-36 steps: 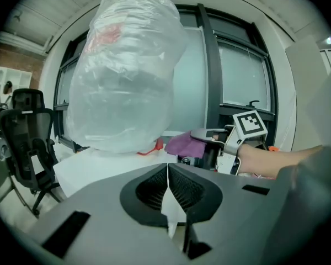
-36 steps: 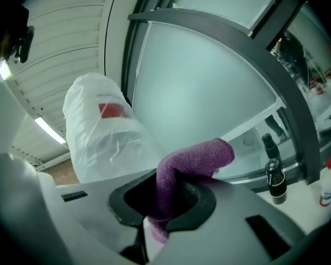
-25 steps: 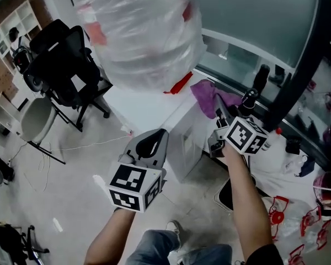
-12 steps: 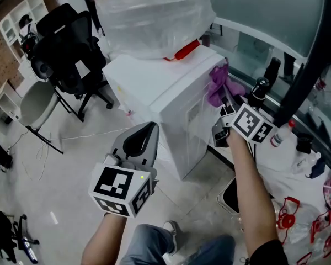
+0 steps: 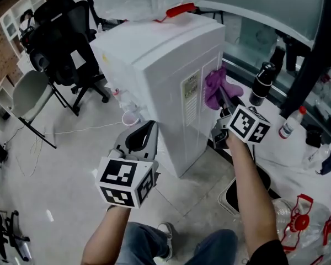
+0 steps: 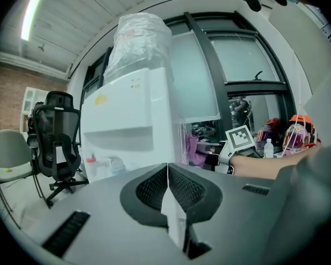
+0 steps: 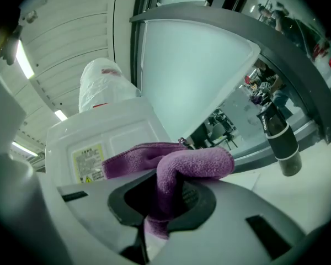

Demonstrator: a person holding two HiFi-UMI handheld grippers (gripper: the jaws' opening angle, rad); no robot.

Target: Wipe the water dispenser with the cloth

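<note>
Against the labelled side of the water dispenser [image 5: 165, 54], we hold the purple cloth [image 5: 214, 87] clamped in our right gripper [image 5: 224, 102], bunched over its jaws, while our left gripper [image 5: 145, 130] hangs clenched, empty.

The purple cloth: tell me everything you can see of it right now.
The cloth is purple, a fluffy terry-like fabric with a stitched edge. It is bunched and folded over, pinched between the jaws of the right gripper, one fold bulging above them and a flatter flap reaching toward the printed label. It sits against the side panel of the white water dispenser, beside that label; how firmly it presses I cannot tell.
</note>
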